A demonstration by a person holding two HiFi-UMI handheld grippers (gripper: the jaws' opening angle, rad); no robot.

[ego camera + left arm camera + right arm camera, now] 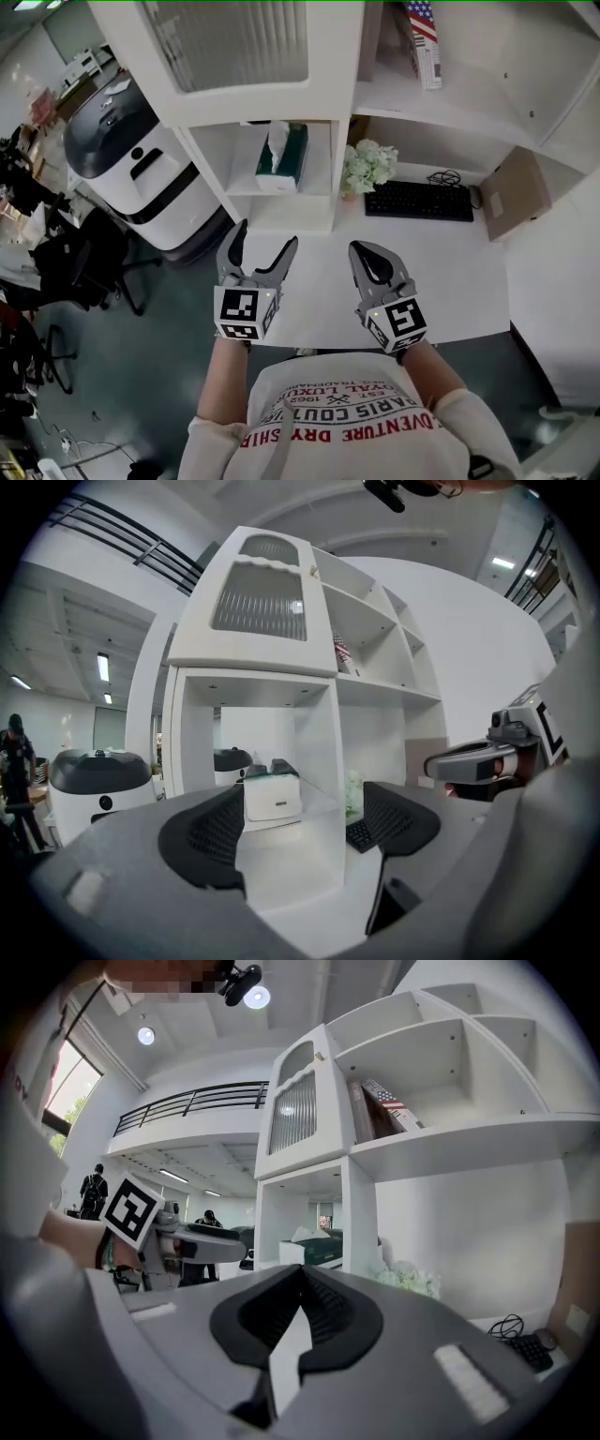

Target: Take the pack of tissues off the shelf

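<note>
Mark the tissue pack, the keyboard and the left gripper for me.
tissue pack (294,155), head view, green top.
keyboard (419,201), head view, middle of the keys.
left gripper (266,236), head view, midway between its open fingertips.

We have an open stretch of white counter (323,281) leading to the white shelf unit (333,66). Its low compartment is open-fronted, walled on both sides, with the green-and-white tissue pack (283,161) inside. A pale flower bunch (367,167) and a flat black keyboard (419,201) stand just right of it.

Tissue pack (282,159) (green-white) upright on shelf (281,191), tissue protruding.
</note>
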